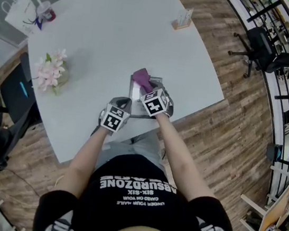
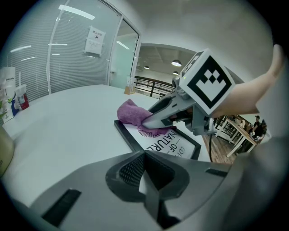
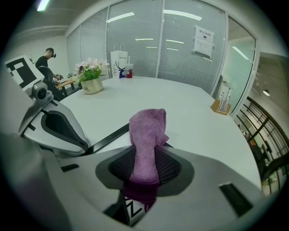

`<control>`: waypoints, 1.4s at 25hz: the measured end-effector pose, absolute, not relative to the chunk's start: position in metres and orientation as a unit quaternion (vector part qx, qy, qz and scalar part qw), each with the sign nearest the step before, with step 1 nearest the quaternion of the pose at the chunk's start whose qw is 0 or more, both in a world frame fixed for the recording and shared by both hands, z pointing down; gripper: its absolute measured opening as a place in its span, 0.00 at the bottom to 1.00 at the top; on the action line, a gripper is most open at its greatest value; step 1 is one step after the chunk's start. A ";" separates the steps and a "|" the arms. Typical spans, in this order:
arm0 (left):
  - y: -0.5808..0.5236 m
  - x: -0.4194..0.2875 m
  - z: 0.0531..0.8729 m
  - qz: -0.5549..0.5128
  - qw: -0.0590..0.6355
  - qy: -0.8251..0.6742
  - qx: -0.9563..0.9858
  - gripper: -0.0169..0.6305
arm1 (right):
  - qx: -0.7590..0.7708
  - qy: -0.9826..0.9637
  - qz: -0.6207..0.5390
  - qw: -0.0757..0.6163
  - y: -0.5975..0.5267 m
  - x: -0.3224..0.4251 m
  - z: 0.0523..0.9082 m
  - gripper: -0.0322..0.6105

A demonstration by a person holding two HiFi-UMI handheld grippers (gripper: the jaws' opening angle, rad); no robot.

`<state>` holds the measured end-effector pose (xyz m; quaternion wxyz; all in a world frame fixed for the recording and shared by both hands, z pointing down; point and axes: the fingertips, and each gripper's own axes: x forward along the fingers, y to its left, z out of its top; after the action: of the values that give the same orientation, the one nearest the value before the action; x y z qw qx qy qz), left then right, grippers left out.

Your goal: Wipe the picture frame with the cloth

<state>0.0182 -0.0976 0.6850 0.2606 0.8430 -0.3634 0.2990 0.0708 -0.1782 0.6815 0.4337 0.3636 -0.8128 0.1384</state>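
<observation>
A black picture frame [image 1: 135, 92] with a white print lies flat near the table's front edge. In the left gripper view its print [image 2: 167, 143] shows lettering. My right gripper [image 3: 144, 176] is shut on a purple cloth [image 3: 146, 135] and presses it onto the frame's far part. In the head view the cloth [image 1: 140, 77] sticks out beyond the right gripper [image 1: 150, 93]. My left gripper [image 2: 144, 173] is shut on the frame's near edge, and its body [image 3: 56, 128] shows at the left of the right gripper view, beside the frame's black edge [image 3: 106, 137].
On the white table [image 1: 118, 34] stand a vase of pink flowers [image 1: 49, 71] at the left, a white paper bag [image 1: 21, 12] at the far left corner and a small wooden card stand [image 1: 182, 20] at the far right. An office chair [image 1: 266, 46] stands on the wood floor.
</observation>
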 end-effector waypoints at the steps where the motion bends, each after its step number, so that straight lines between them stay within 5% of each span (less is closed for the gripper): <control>1: -0.098 0.018 0.685 0.299 0.261 -0.364 0.843 0.05 | 0.364 -0.812 0.140 0.434 -0.178 0.071 0.682 0.26; 35: -0.098 0.018 0.685 0.300 0.248 -0.382 0.838 0.05 | 0.400 -0.793 0.171 0.427 -0.178 0.124 0.677 0.26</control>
<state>0.0182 -0.0976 0.6852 0.2485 0.8379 -0.3824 0.2999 0.1245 -0.1782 0.6774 0.4269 0.4000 -0.7929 0.1705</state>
